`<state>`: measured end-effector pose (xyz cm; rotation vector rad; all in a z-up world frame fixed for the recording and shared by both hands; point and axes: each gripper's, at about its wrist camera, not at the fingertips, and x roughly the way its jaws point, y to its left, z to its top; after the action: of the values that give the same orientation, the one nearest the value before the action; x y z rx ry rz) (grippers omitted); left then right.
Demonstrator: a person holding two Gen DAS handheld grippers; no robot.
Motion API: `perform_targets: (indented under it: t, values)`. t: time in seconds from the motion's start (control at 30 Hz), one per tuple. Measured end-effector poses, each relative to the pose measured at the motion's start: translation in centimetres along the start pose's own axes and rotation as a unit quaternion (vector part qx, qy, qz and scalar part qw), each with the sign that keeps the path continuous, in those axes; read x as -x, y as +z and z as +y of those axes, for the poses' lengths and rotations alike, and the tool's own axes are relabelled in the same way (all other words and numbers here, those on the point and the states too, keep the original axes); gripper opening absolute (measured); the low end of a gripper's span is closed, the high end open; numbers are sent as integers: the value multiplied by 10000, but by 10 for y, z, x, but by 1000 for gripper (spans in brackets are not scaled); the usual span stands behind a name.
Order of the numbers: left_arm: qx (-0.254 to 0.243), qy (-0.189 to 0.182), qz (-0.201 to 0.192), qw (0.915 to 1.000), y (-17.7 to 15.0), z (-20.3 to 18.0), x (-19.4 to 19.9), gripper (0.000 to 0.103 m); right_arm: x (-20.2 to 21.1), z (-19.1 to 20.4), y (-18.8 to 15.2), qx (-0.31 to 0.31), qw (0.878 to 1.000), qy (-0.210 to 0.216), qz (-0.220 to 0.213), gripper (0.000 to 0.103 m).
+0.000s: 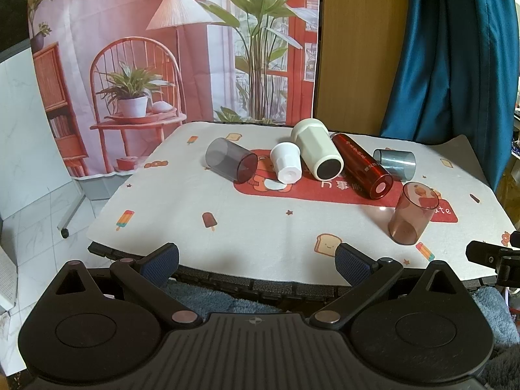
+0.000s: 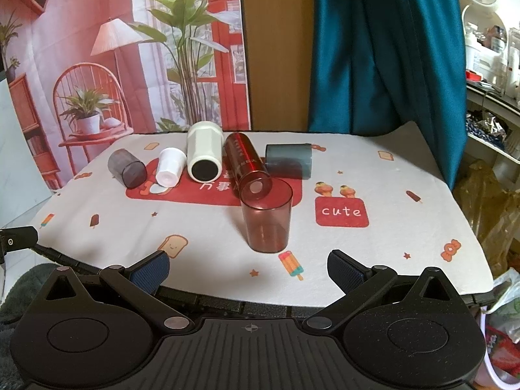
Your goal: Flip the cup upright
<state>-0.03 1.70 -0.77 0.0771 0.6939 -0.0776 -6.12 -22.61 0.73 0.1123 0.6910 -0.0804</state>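
Note:
A clear reddish-brown cup (image 2: pixel 266 216) stands upright near the table's front, seen also in the left wrist view (image 1: pixel 412 213). Behind it several cups lie on their sides: a smoky grey cup (image 2: pixel 127 168), a small white cup (image 2: pixel 169 166), a cream cup (image 2: pixel 204 151), a dark red tumbler (image 2: pixel 247 162) and a blue-grey cup (image 2: pixel 289 161). My right gripper (image 2: pixel 248 273) is open and empty, just in front of the upright cup. My left gripper (image 1: pixel 256 260) is open and empty at the table's front edge.
The table carries a white cartoon-print cloth (image 2: pixel 406 227). A printed backdrop (image 1: pixel 162 48) and a teal curtain (image 2: pixel 383 48) hang behind it. Shelves with clutter (image 2: pixel 490 48) and plastic bags (image 2: pixel 500 325) stand at the right.

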Motion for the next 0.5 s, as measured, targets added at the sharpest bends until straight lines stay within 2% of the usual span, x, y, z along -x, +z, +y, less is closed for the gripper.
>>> perform_targets:
  t: [0.5]
  values:
    - [44,0,-33,10000,-1,0,0,103,2,1,-1,14,10000,-28,-13,103]
